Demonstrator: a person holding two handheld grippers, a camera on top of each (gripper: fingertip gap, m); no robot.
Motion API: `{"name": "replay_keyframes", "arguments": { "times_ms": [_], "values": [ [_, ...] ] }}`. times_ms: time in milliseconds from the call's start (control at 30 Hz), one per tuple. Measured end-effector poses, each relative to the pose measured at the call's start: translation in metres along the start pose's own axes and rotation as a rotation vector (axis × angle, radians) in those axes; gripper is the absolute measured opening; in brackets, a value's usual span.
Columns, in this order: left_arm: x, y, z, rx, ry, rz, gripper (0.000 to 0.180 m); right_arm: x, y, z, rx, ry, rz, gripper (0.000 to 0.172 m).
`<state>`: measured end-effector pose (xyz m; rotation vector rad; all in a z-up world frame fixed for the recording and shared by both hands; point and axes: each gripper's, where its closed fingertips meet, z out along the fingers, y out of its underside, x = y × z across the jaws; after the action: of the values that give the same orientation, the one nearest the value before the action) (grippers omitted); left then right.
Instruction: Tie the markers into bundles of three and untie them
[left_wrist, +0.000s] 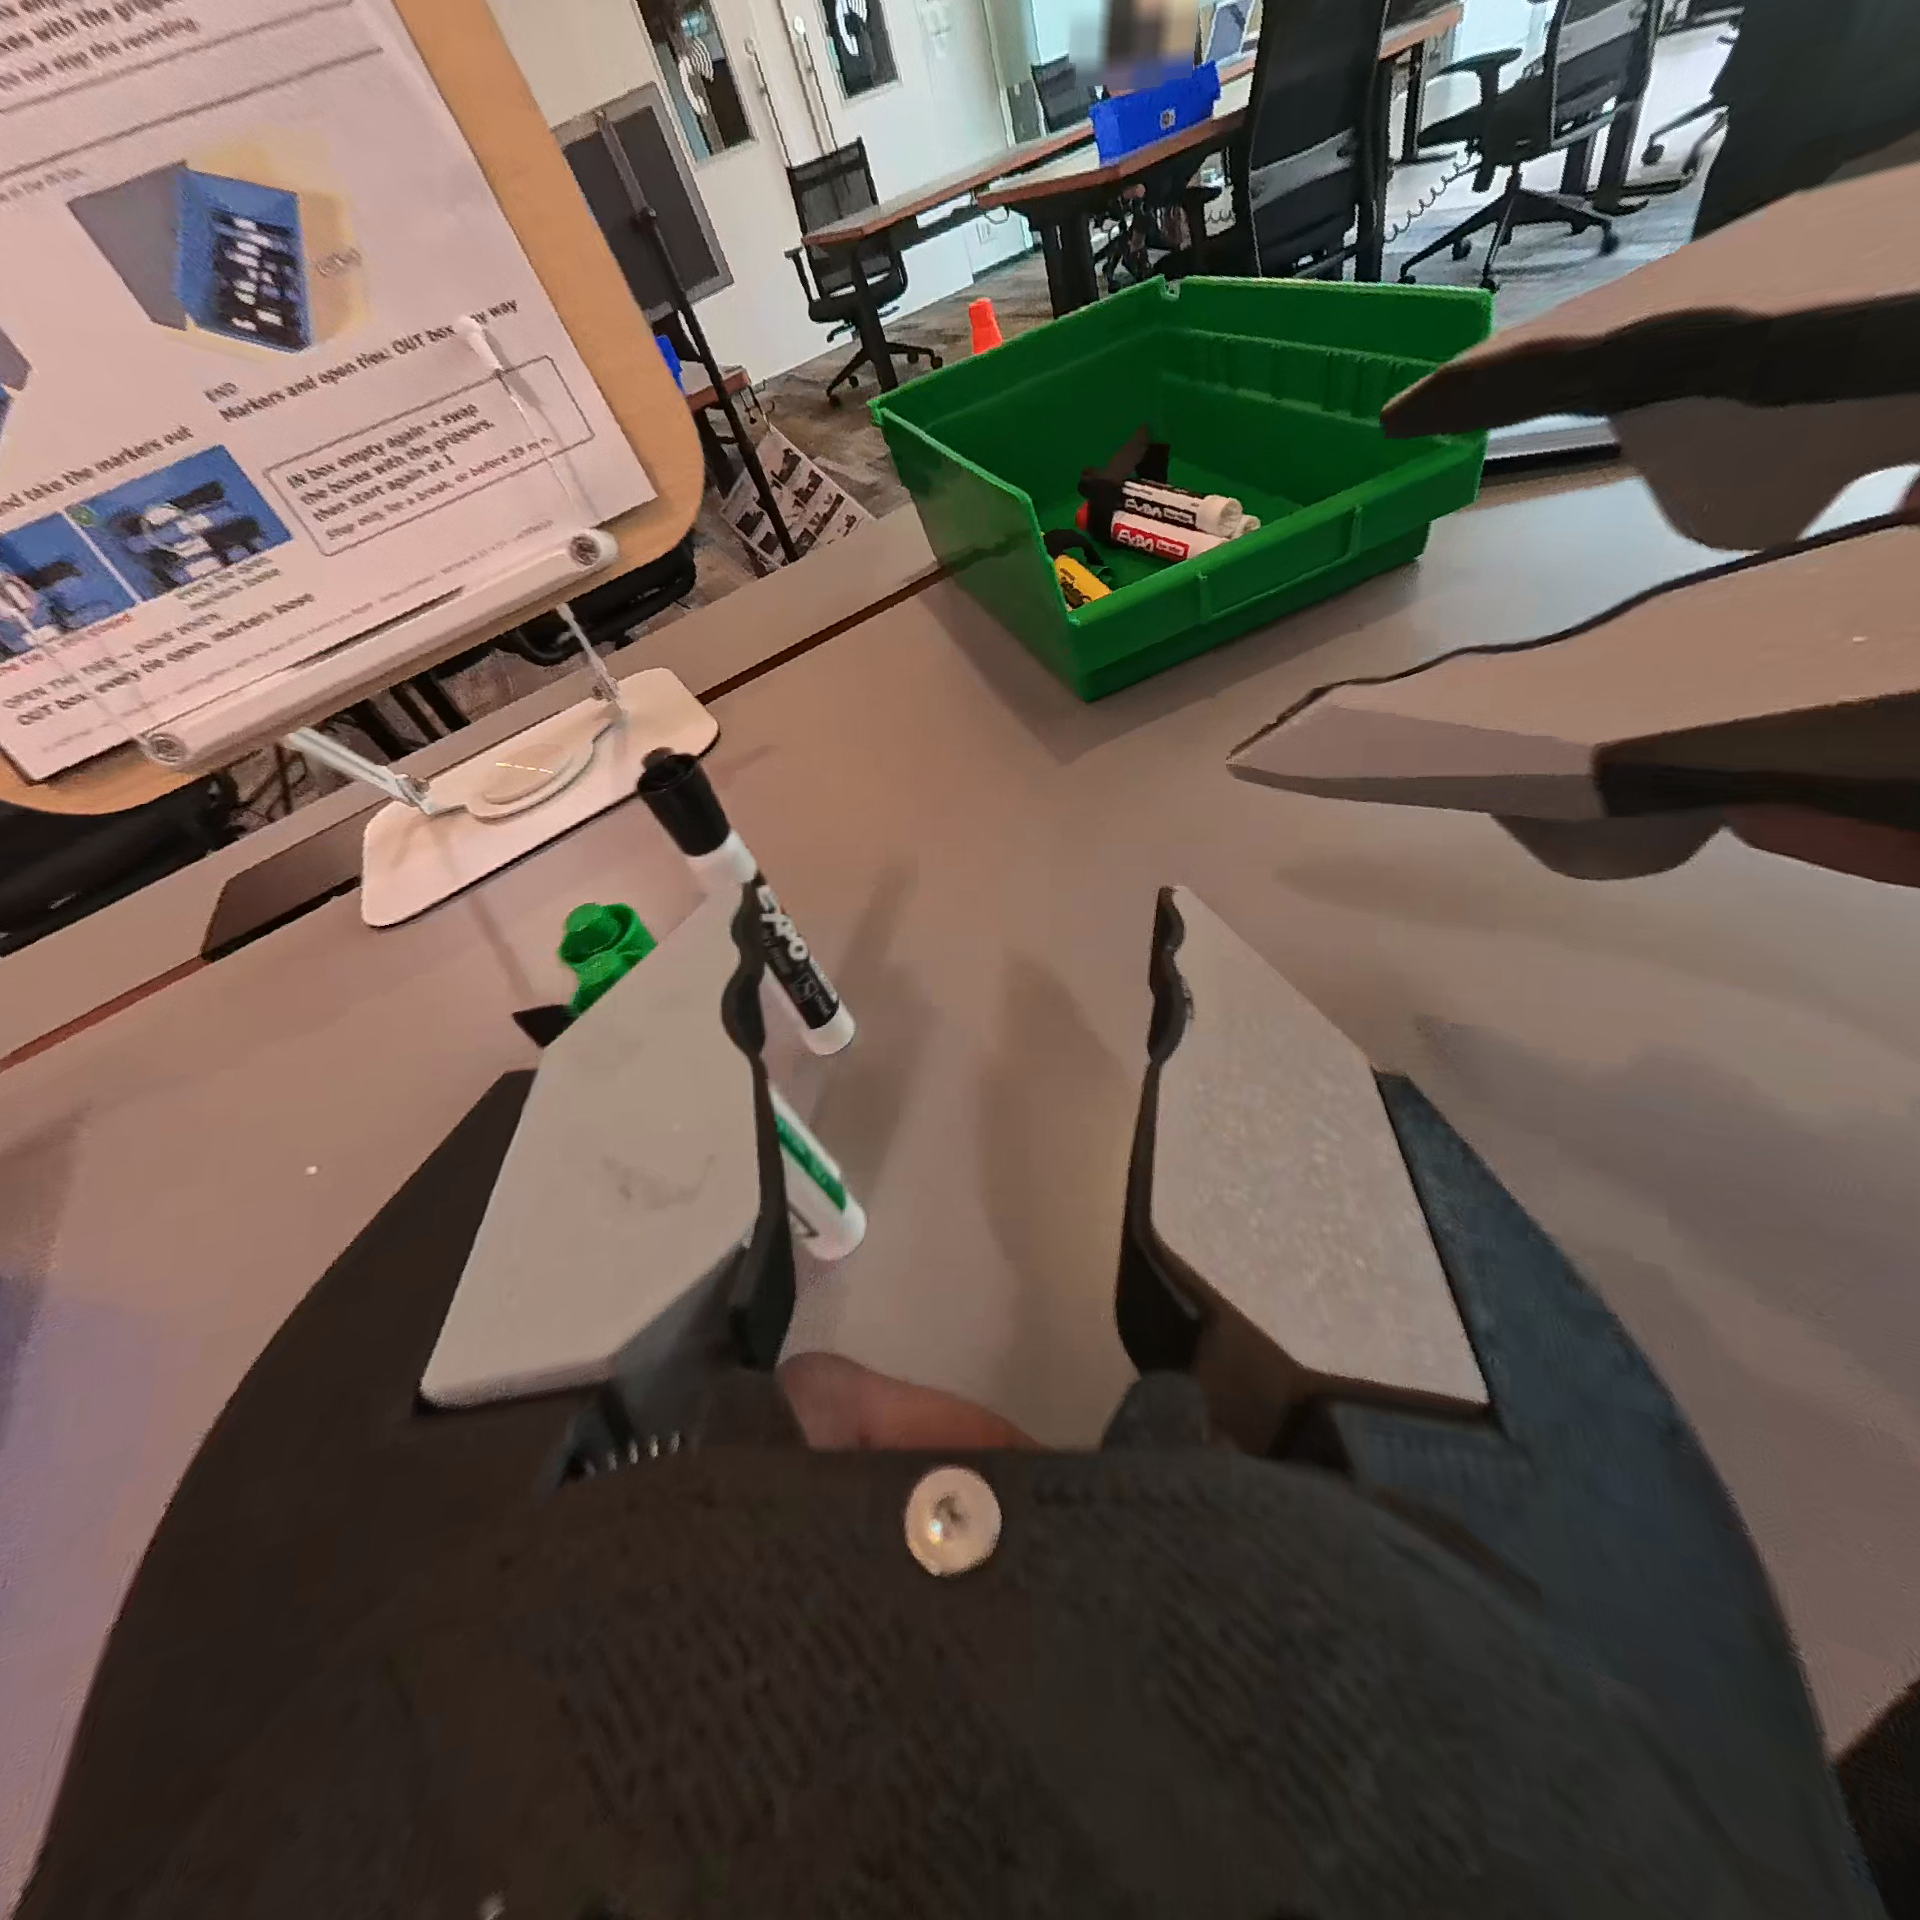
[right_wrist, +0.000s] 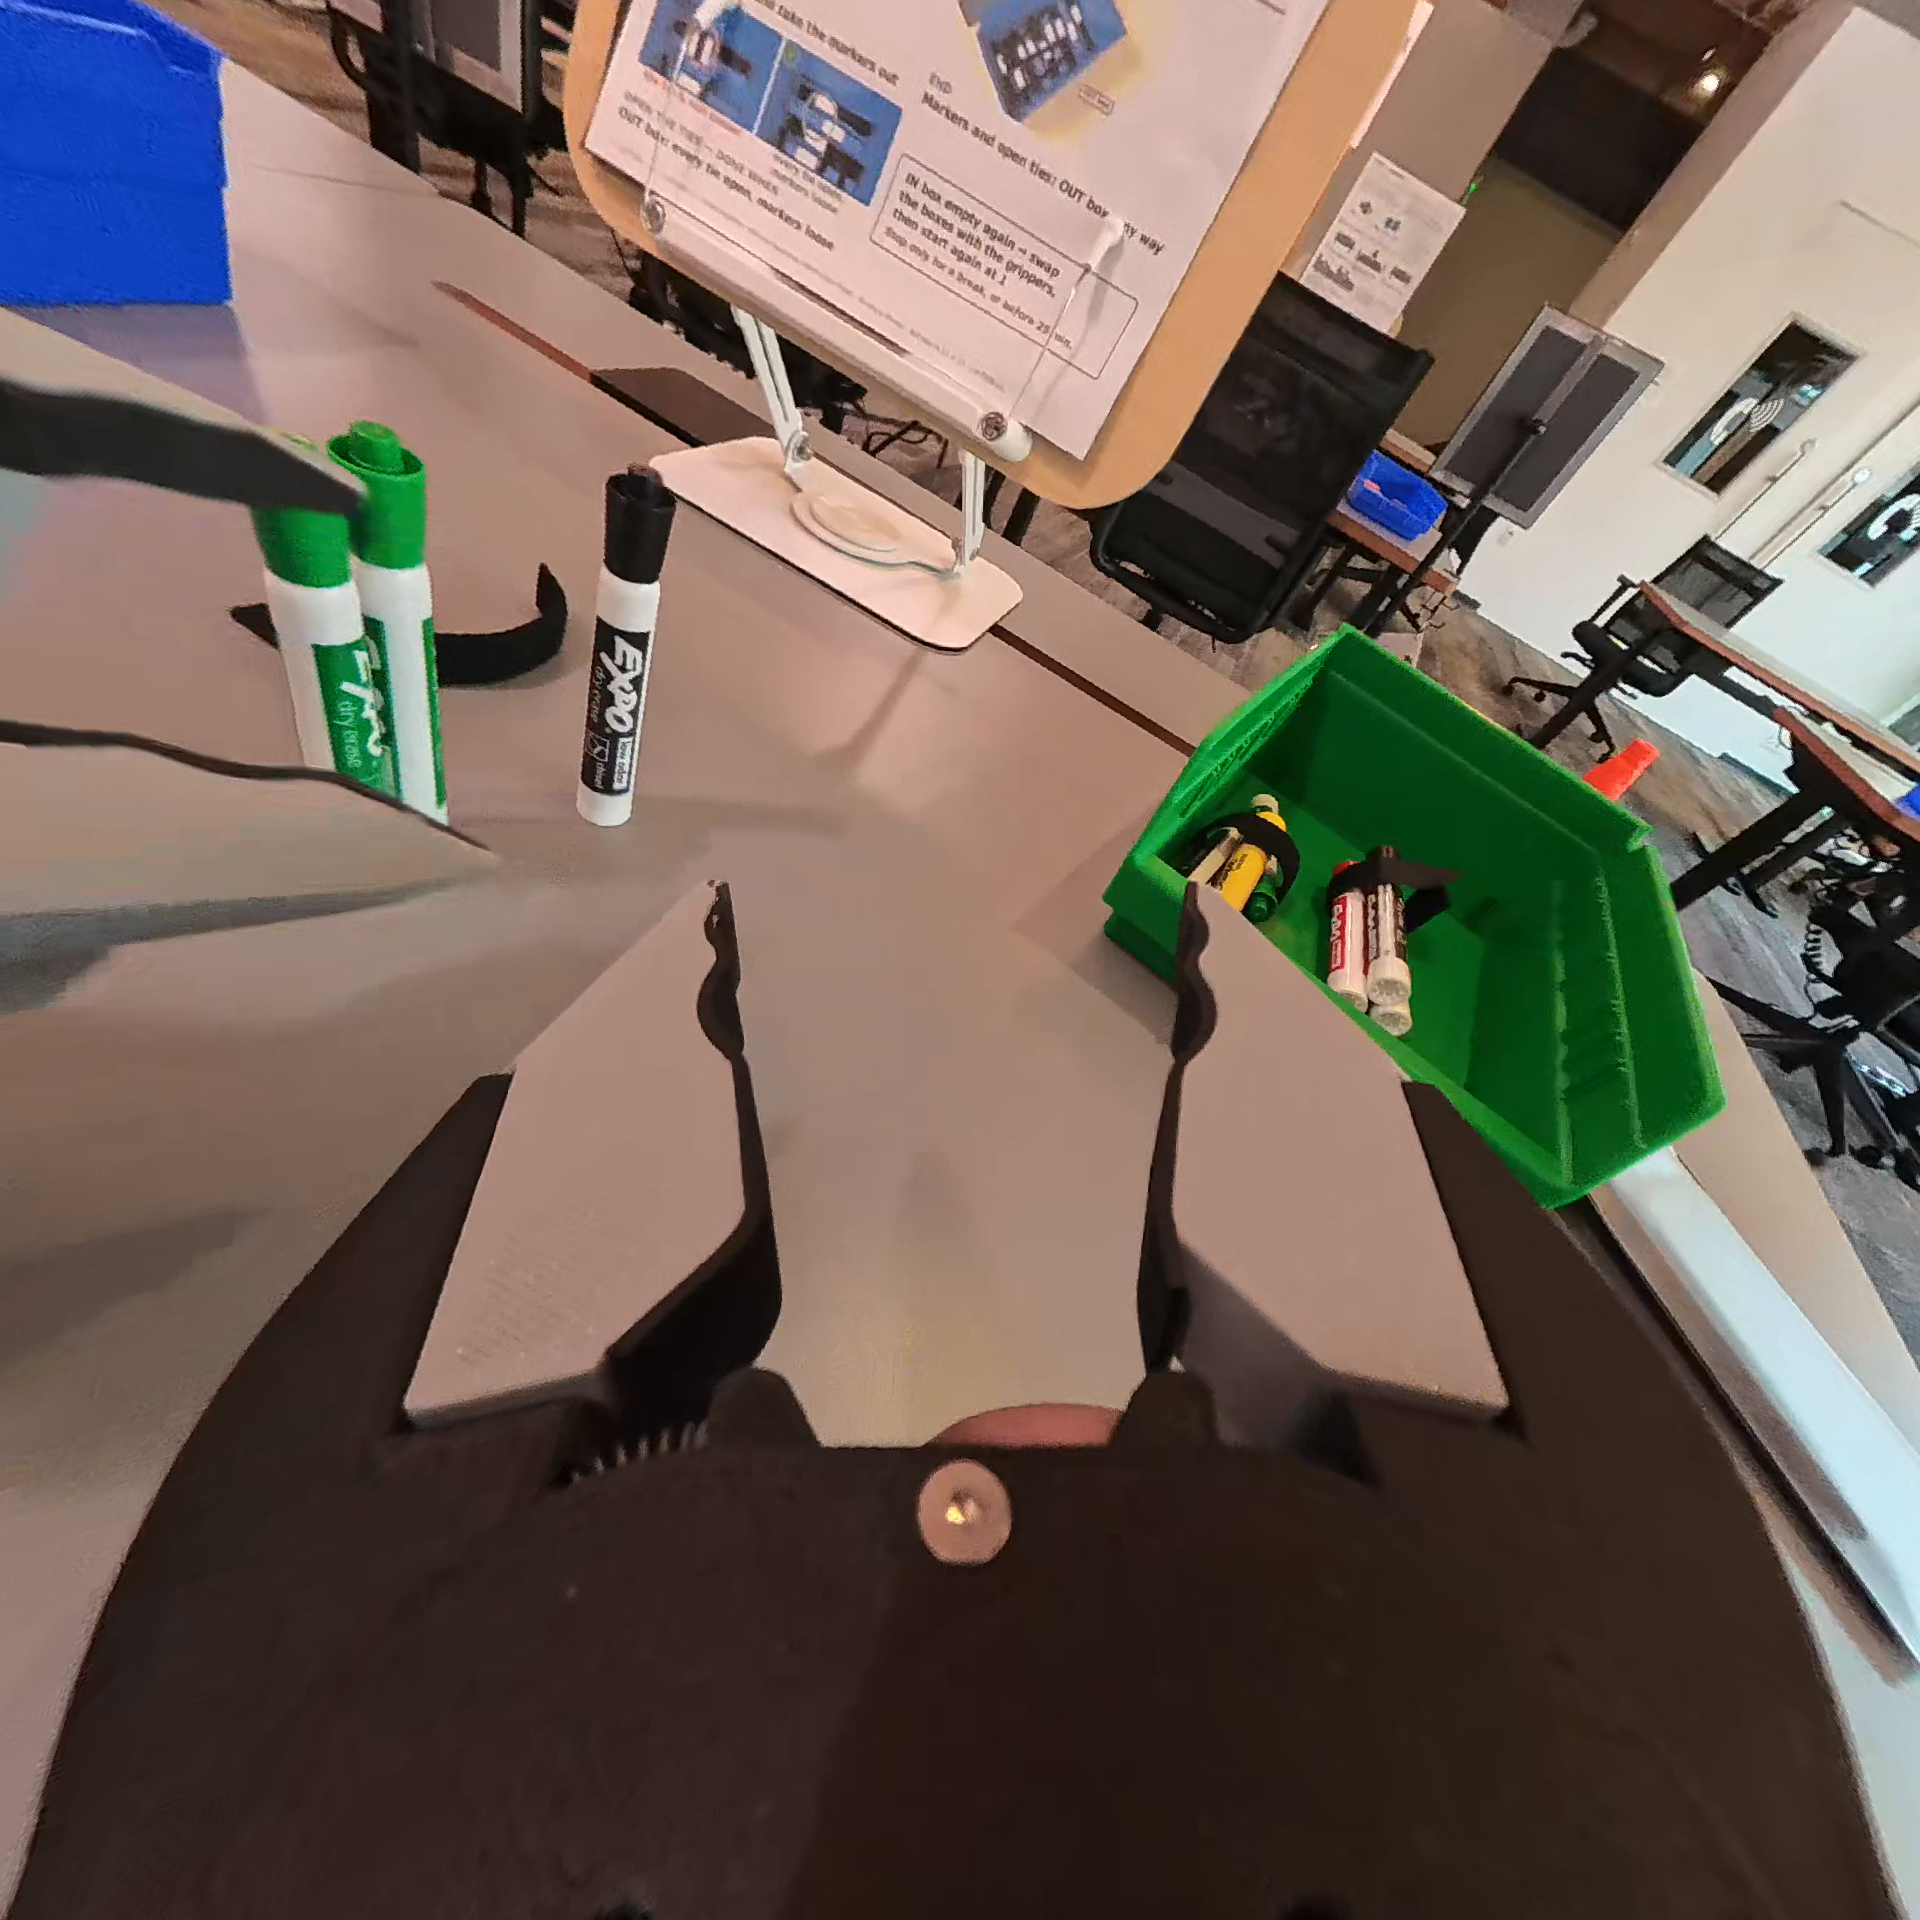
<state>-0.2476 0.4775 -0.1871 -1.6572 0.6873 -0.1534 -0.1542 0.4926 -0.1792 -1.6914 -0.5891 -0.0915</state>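
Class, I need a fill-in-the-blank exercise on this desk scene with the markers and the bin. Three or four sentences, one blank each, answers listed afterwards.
1. The bundled markers lie inside a bin coloured ____.
2. The loose marker nearest the paper stand has a cap coloured ____.
3. Between the right gripper fingers there is ____.
4. The loose strap on the table is coloured ____.

Answers: green; black; nothing; black

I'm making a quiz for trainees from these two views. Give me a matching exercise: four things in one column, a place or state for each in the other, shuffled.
1. black marker
2. black tie
3. red-and-black bundle
4. right gripper

a. inside the green bin
b. open, nothing between its fingers
c. lying loose on the table behind the green markers
d. standing alone, cap up

Pairs: 1-d, 2-c, 3-a, 4-b
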Motion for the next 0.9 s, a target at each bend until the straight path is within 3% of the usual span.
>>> {"name": "replay_keyframes", "arguments": {
  "times_ms": [333,633,900],
  "values": [
    [-0.049,-0.007,-0.039,0.029,-0.029,0.044,0.085,-0.022,0.011,0.035,-0.017,-0.058,0.036,0.092],
    [-0.089,0.023,-0.032,-0.069,-0.01,0.002,0.084,-0.058,0.012,0.054,0.006,-0.2,0.04,0.081],
    [-0.083,0.042,-0.021,-0.12,0.038,-0.009,0.082,-0.071,0.018,0.061,0.004,-0.221,0.011,0.075]
  ]
}}
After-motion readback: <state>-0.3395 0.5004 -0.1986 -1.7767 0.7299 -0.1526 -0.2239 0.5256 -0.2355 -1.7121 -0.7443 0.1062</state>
